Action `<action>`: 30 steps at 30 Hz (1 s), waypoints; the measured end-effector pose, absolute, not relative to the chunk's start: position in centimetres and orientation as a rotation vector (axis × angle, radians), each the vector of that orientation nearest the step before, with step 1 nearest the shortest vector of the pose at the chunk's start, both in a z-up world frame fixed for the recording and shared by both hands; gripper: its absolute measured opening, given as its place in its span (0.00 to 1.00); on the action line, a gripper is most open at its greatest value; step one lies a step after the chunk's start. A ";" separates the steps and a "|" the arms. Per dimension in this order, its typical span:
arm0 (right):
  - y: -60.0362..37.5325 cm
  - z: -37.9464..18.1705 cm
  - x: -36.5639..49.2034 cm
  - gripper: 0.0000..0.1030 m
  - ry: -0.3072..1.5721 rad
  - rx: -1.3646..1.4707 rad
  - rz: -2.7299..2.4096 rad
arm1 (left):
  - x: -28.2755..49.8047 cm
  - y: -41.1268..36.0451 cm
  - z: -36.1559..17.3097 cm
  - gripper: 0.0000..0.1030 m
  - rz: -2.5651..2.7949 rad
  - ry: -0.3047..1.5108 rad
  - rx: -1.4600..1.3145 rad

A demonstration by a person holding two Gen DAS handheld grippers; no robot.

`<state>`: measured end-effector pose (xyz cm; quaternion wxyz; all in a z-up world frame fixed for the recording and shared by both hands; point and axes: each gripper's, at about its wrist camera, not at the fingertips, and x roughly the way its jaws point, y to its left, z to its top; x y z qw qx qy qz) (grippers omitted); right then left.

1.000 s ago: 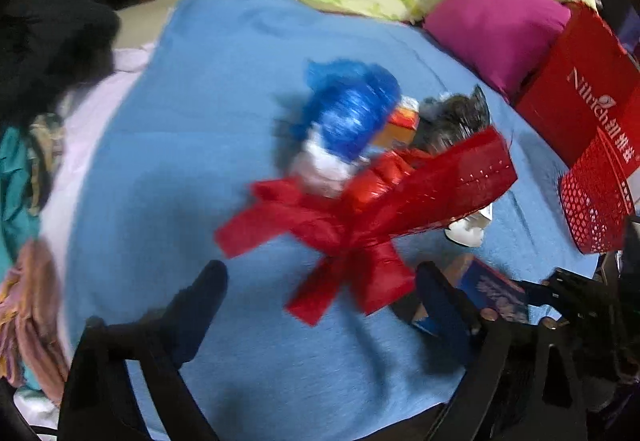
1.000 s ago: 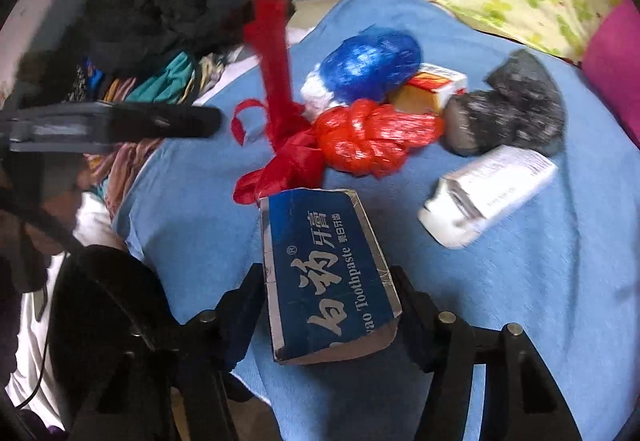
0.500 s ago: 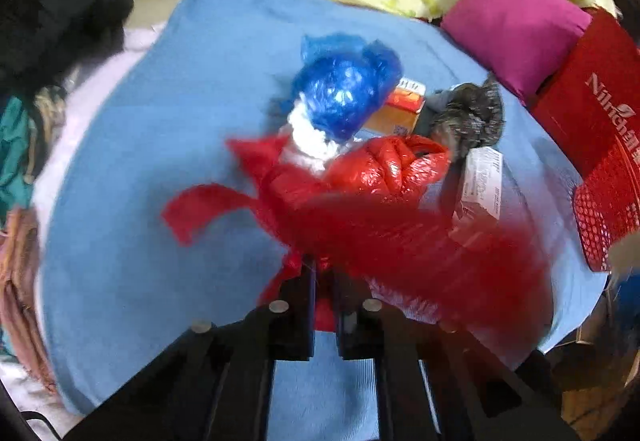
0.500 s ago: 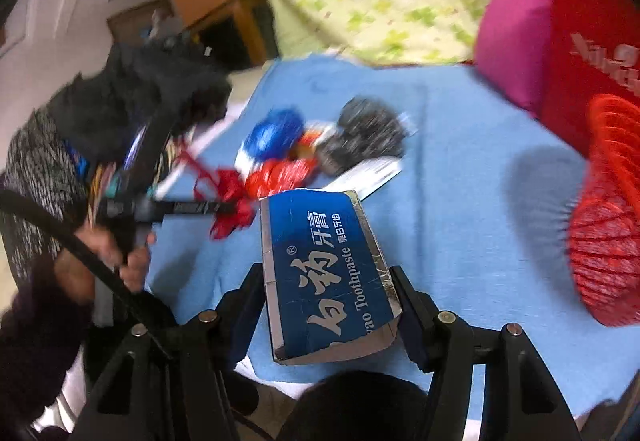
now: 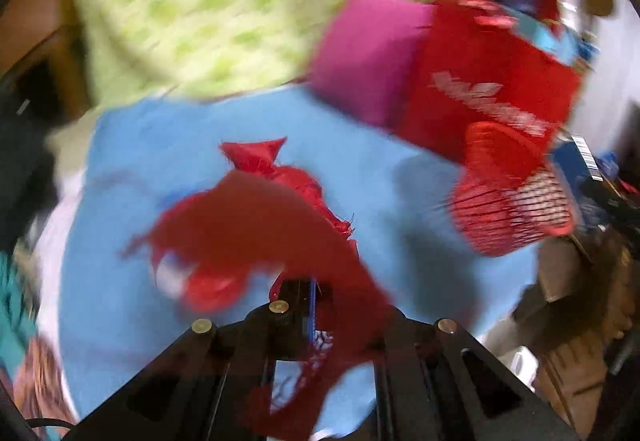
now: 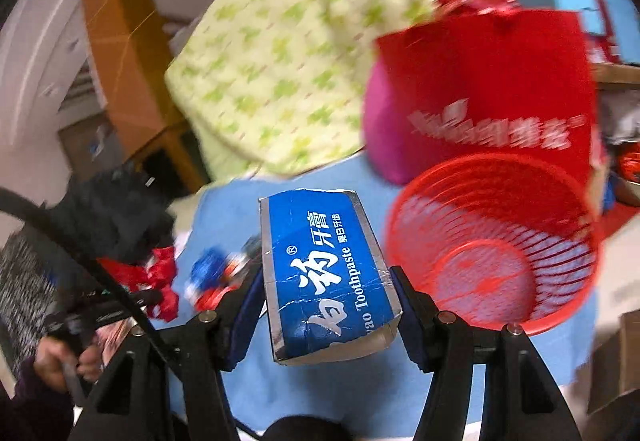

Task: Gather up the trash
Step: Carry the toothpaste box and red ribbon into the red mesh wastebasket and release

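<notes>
While my right claw (image 6: 326, 305) pinches the toothpaste box (image 6: 326, 269) beside the red basket (image 6: 494, 241), apparently bare inside, my left claw (image 5: 304, 295) grips red plastic (image 5: 256, 225).

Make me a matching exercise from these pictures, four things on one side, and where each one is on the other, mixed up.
Things:
1. toothpaste box
2. red plastic bag
3. red basket
4. pink cushion

Places:
A. against the red carton
B. in the left gripper
C. on the blue blanket's edge
D. in the right gripper

Pairs: 1-D, 2-B, 3-C, 4-A
</notes>
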<state>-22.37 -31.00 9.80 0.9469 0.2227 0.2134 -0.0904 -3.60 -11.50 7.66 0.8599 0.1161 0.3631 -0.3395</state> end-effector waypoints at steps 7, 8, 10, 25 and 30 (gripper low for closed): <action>-38.7 10.3 -25.1 0.62 0.356 0.589 -0.335 | -6.6 -25.5 11.0 0.08 -0.993 0.692 0.357; -39.9 10.1 -25.3 0.62 0.350 0.617 -0.346 | -6.7 -27.5 11.0 0.08 -1.026 0.699 0.367; -41.7 9.7 -26.0 0.64 0.345 0.656 -0.359 | -6.9 -30.2 10.8 0.10 -1.062 0.713 0.373; -42.5 8.2 -26.1 0.75 0.321 0.665 -0.327 | -6.9 -25.0 8.0 0.67 -0.860 0.630 0.398; -37.1 11.0 -24.8 0.75 0.297 0.574 -0.190 | -4.4 -14.5 5.2 0.68 -0.672 0.696 0.317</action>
